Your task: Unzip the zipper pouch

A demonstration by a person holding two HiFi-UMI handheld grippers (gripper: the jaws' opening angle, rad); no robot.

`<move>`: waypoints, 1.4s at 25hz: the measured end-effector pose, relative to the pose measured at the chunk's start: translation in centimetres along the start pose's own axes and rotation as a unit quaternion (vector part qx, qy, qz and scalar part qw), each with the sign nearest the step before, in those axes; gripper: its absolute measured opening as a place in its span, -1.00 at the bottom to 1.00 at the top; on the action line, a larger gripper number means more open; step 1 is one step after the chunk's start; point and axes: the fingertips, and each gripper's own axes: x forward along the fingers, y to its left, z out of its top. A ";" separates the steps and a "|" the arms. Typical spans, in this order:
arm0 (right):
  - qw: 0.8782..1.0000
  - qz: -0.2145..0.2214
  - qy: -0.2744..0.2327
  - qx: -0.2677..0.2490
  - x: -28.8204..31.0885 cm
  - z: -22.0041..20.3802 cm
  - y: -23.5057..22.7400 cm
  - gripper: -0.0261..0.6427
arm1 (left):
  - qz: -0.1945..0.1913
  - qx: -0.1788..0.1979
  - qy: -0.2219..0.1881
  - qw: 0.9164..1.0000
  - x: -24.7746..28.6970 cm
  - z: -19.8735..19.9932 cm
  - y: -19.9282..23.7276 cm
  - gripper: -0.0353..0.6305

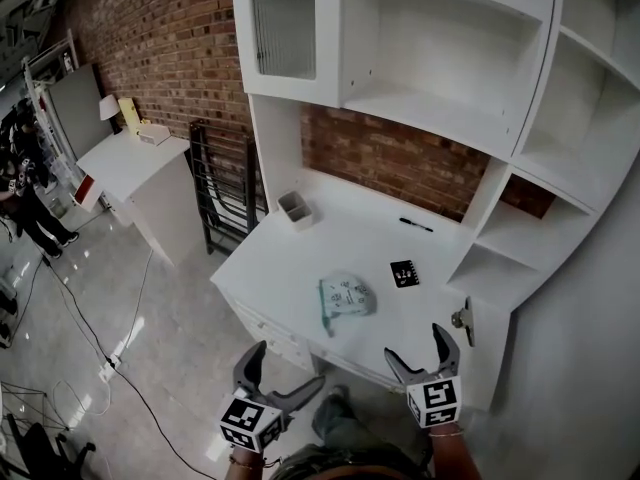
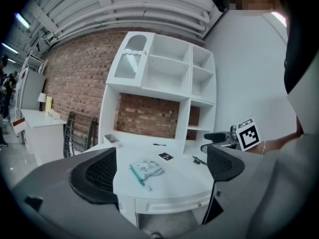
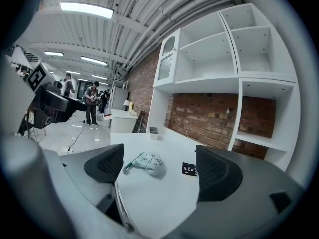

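1. Both grippers hover off the front edge of the white desk (image 1: 280,268): the left gripper (image 1: 285,370) and right gripper (image 1: 416,344), black two-jaw tools with marker cubes, have their jaws spread wide with nothing between the pads.
2. Ahead of them, the small pale fabric zipper pouch with teal trim (image 1: 346,297) lies flat on the desk near its front edge, apart from both grippers.
3. Its teal zipper edge (image 1: 326,311) faces the left side; it looks closed, though the slider is too small to make out.
4. Judgement: nothing is done yet. Reaching, pinning the pouch, pinching the pull and drawing it along all remain.
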 end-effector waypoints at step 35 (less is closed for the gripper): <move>0.947 0.240 0.179 -0.114 23.5 -10.5 8.4 0.12 | 0.032 -0.024 0.033 0.999 11.5 1.1 13.5 0.81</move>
